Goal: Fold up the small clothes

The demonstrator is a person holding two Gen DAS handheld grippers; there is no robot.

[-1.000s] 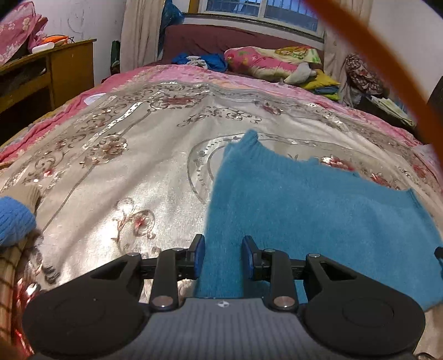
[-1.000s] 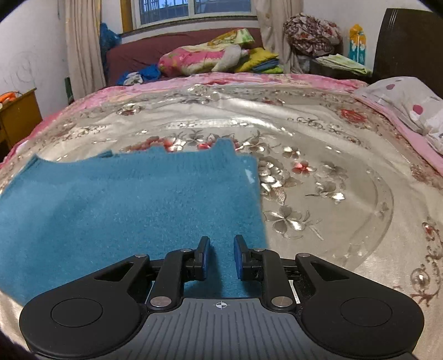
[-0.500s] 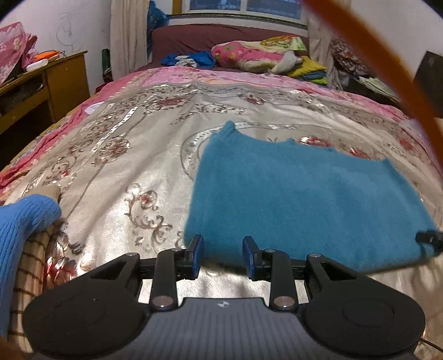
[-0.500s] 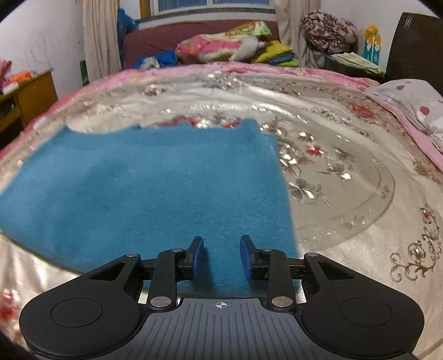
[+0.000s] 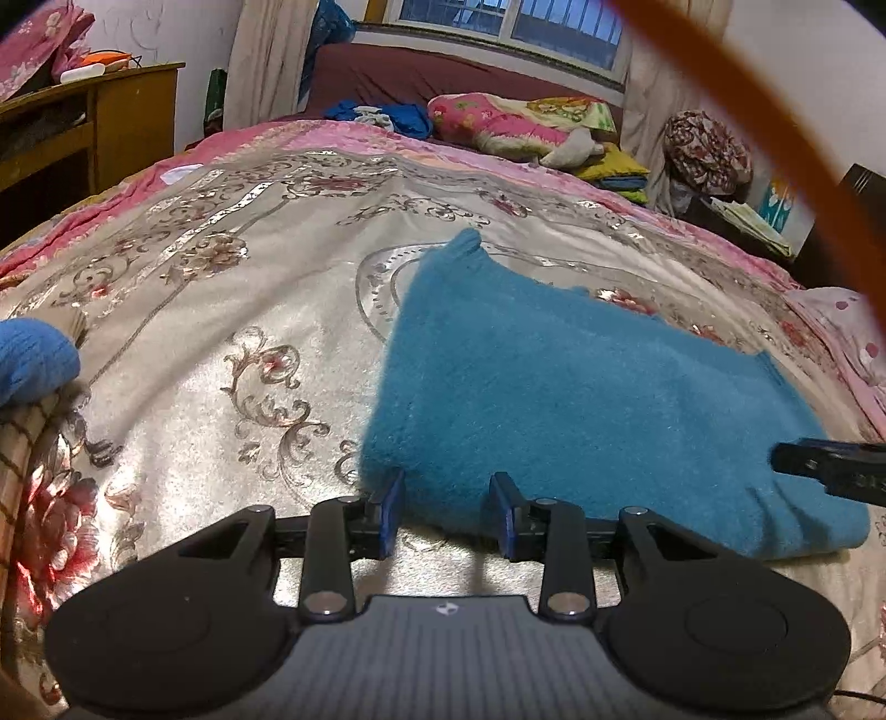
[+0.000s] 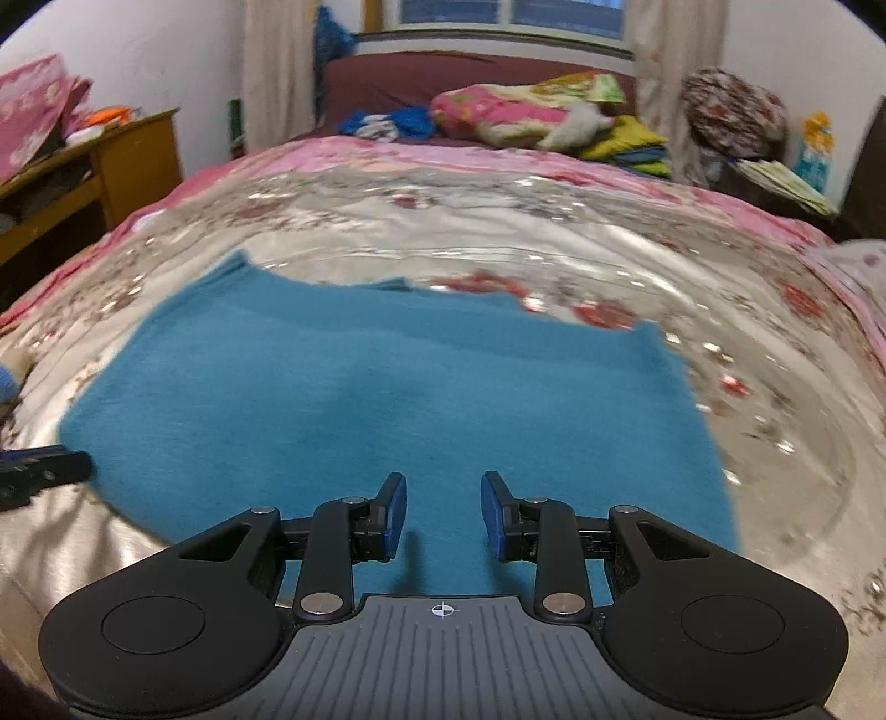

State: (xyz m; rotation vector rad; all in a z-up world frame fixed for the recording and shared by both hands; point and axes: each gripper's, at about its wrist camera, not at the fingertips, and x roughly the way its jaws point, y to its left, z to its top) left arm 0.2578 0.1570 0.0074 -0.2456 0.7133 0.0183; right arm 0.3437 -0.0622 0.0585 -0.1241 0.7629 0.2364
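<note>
Listing near to far. Left claw [image 5: 447, 512]: blue pads parted, nothing between them, poised at the near left corner of the garment; its jaws have just been opening. Right claw [image 6: 443, 512]: pads likewise parted and empty, hovering over the garment's near edge; its jaws opened within the last second. Each claw's tip shows at the edge of the other's view.

Teal knitted garment [image 5: 581, 410]: lying flat and folded on the bed, roughly rectangular, one corner rising to a small point on the far left side. Its near edge runs along just ahead of both claws.

Bedspread [image 5: 232, 310]: shiny silver-beige satin with scrolling floral embroidery and red blossoms, a large oval medallion partly covered by the garment, bordered in pink toward the far edge.

Left margin, near: a bright blue knitted item [image 5: 33, 360] resting on checked tan fabric [image 5: 22, 437].

Right margin: a pink spotted pillow [image 5: 853, 327].

Far side of the bed: a dark maroon surface [image 6: 421, 77] carrying a heap of blue clothes [image 6: 396, 123], a pink floral quilt [image 6: 498, 113], and yellow and green folded items [image 6: 637, 141].

Left wall: wooden cabinet [image 6: 127, 160] with clutter on top. Rear: barred window [image 5: 515, 27], pale curtains [image 6: 274, 72]. An orange strap [image 5: 775, 138], blurred, crosses the left view.
</note>
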